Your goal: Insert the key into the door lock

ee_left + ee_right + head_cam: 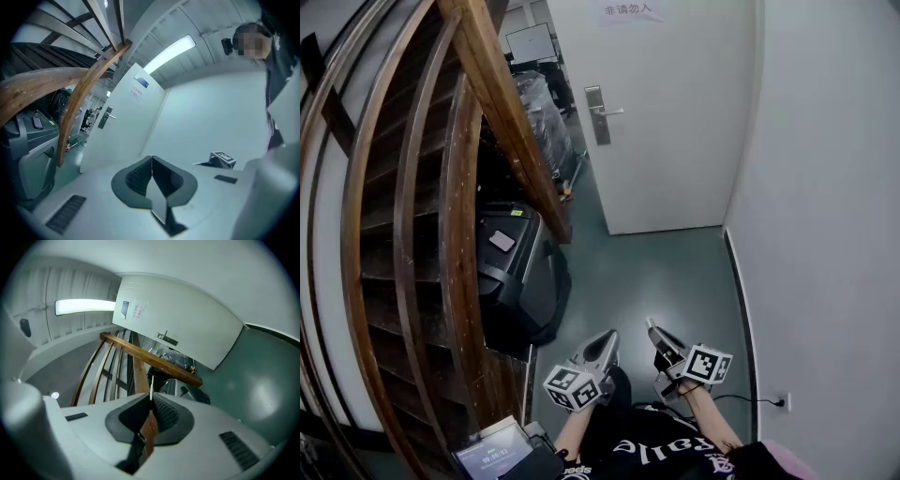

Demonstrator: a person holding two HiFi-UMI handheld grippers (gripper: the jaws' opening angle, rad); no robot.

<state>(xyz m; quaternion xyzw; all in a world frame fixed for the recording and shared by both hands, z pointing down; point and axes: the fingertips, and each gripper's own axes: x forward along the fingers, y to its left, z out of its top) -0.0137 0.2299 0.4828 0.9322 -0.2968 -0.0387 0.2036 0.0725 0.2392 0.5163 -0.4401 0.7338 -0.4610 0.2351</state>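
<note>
The right tool (151, 400) is clamped on a thin pale sliver, apparently the key (151, 385), whose tip juts just past the jaw tips. The left tool (151, 161) has its jaws pressed together with nothing between them. Both are held low, near the person's body and well apart from the door (675, 122). The lock plate (598, 114) sits at the door's left edge, with a lever handle on it.

The grip looks narrow, so the key could twist or slip if it meets the keyhole off-axis or at a tilt. The keyhole is too small to make out from here, so the blade's orientation may not match it. The banister (502, 103) ends just beside the door, and a wide swing of the left tool could knock it.
</note>
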